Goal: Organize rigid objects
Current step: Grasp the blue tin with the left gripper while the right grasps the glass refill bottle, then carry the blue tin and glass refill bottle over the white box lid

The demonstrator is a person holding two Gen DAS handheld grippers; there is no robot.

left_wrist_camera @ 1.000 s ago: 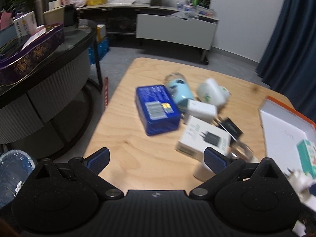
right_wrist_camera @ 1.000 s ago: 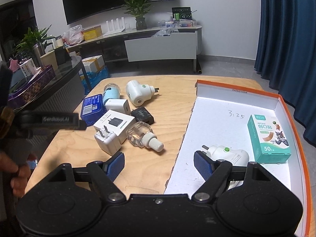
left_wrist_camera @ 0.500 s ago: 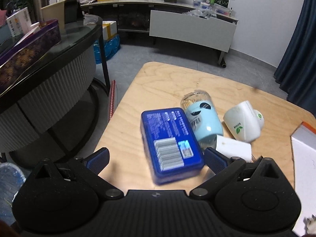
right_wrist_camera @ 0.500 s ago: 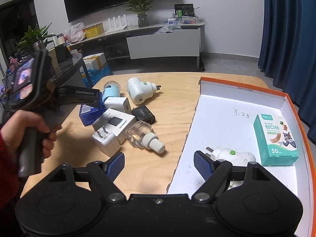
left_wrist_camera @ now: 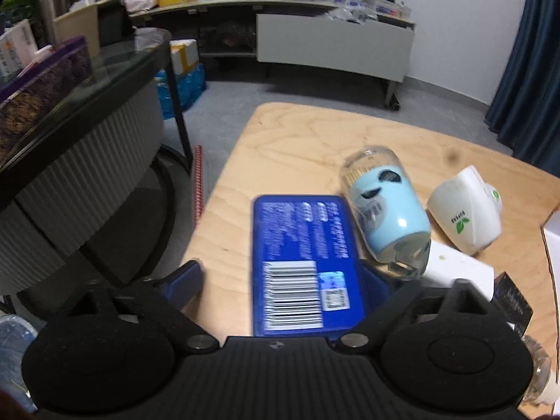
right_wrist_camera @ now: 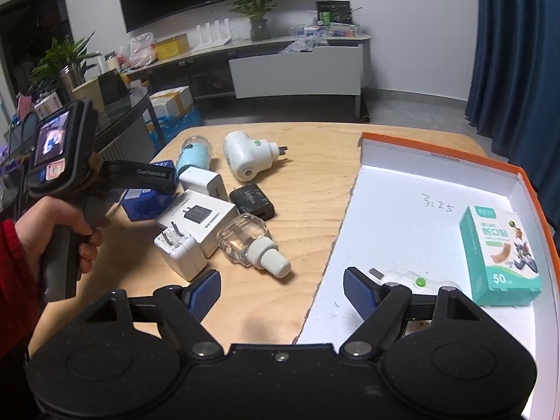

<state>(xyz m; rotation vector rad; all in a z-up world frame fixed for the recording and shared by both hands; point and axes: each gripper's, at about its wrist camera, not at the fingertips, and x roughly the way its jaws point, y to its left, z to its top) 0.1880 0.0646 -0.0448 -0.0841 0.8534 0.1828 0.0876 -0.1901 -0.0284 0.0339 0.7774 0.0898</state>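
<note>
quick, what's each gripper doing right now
Left gripper: open, straddling the blue box, not yet clamped.
Right gripper: open, empty, above the table edge.

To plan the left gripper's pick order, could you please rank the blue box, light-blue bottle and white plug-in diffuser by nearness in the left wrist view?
1. Blue box, between the left gripper fingers.
2. Light-blue bottle, just right.
3. White plug-in diffuser, far right.

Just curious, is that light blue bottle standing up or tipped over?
Tipped over. The light blue clear-capped bottle lies on its side on the wooden table, beside the flat blue box.
</note>
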